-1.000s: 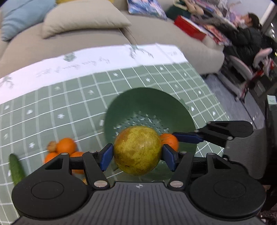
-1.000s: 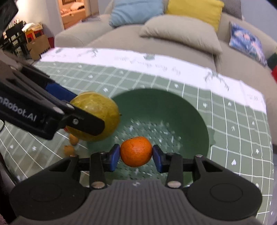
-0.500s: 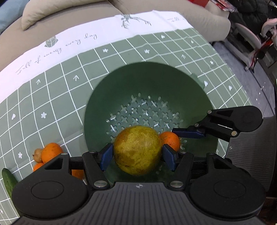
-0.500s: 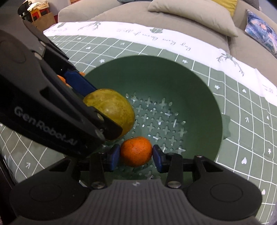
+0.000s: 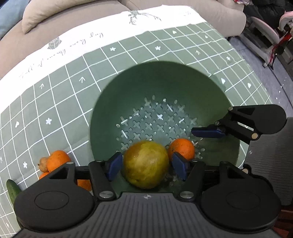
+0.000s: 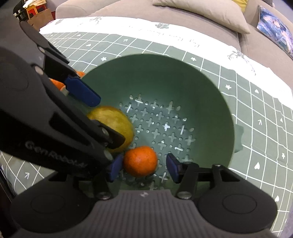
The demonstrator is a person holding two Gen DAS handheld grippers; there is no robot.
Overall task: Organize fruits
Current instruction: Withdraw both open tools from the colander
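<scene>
Spreading off their loads, both tongs release fruit low into the perforated green plastic colander (image 5: 164,87): left tongs (image 5: 146,165) flank the yellow-green round fruit (image 5: 146,163), right tongs (image 6: 142,168) the small orange mandarin (image 6: 140,161), at six o'clock there.

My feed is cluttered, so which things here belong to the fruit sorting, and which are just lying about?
Job:
- green colander
- yellow-green fruit
- orange, in colander
- oranges left on cloth
- left hand-held gripper, right hand-held gripper, both opening

Lying about:
- cucumber
- tablecloth
- sofa cushions
</scene>
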